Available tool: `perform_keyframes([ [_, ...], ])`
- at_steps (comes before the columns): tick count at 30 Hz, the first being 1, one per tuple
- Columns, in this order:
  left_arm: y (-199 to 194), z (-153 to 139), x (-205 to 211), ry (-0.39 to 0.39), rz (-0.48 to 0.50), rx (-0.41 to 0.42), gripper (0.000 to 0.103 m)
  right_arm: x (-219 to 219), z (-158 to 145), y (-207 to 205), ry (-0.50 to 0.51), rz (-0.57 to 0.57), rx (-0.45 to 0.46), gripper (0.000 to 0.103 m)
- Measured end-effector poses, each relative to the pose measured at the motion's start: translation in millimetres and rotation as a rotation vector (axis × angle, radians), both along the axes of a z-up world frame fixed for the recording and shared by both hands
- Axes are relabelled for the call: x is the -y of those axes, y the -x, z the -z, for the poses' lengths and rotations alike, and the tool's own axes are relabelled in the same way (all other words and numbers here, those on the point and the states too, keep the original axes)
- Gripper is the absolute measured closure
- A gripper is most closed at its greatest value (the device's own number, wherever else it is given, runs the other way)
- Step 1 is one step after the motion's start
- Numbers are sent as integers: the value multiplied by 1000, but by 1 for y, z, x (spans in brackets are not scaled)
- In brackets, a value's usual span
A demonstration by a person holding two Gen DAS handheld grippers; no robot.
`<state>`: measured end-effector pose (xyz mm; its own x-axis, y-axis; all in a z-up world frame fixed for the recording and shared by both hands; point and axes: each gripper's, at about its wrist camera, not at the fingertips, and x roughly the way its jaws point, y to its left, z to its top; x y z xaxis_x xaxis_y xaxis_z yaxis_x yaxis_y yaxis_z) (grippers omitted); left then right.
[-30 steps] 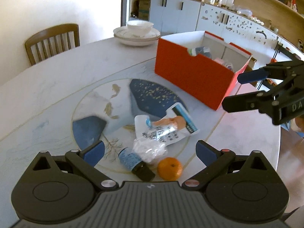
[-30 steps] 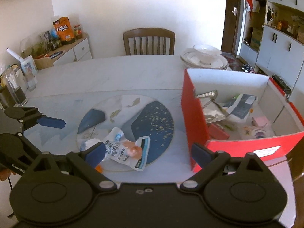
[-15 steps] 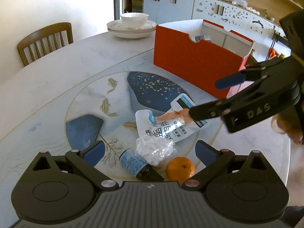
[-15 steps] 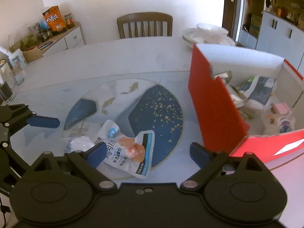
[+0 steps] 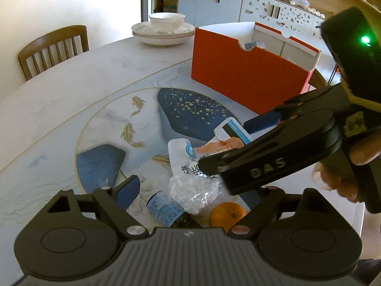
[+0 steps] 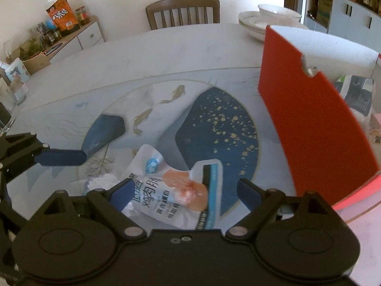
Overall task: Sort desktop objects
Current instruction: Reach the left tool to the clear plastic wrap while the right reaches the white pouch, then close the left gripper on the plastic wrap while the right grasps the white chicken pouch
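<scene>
Four loose items crowd the tabletop's point(image 5: 71, 90) painted centre: food pouch point(image 6: 171, 190), crumpled plastic point(image 5: 193, 193), bottle point(image 5: 164, 208), orange point(image 5: 227, 214). Both grippers gape empty, the right gripper point(image 6: 185, 188) low over the pouch, the left gripper point(image 5: 190, 190) near. Closing now risks snagging the plastic touching the pouch, or the grippers colliding short of the red box point(image 5: 247, 76).

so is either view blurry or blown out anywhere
Right wrist view: motion blur smears the snack pouch near the right hand-held gripper; the red box stays fairly crisp. Left wrist view: sharp, but the wall at upper left is washed out, and fisheye bends the table edge.
</scene>
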<state>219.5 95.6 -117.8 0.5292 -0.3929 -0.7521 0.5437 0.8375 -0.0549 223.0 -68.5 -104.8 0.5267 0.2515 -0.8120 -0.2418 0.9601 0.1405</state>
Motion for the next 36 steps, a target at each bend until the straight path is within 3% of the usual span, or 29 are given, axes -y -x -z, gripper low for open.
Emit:
perform_keyframes([
  [11, -1, 8, 5, -24, 25, -6, 32, -18, 11, -4, 60, 13, -11, 8],
  [14, -3, 9, 5, -32, 20, -4, 39, -20, 10, -3, 58, 17, -1, 13],
  [16, -4, 10, 5, -40, 18, -1, 42, -21, 8, -2, 48, 8, 7, 25],
  [19, -5, 10, 4, -42, 12, 1, 47, -21, 6, -2, 29, 5, 3, 33],
  [21, -5, 10, 5, -45, 12, 0, 58, -20, 4, -1, 19, 1, 7, 39],
  [23, -5, 10, 5, -43, 11, -10, 59, -19, 2, 1, 12, -6, 12, 60],
  [27, -4, 10, 4, -36, 10, -6, 61, -14, -1, 1, -24, 1, 6, 77],
  [36, -6, 2, 1, -6, -24, -12, 63, -4, -20, 14, -57, 11, 78, 87],
])
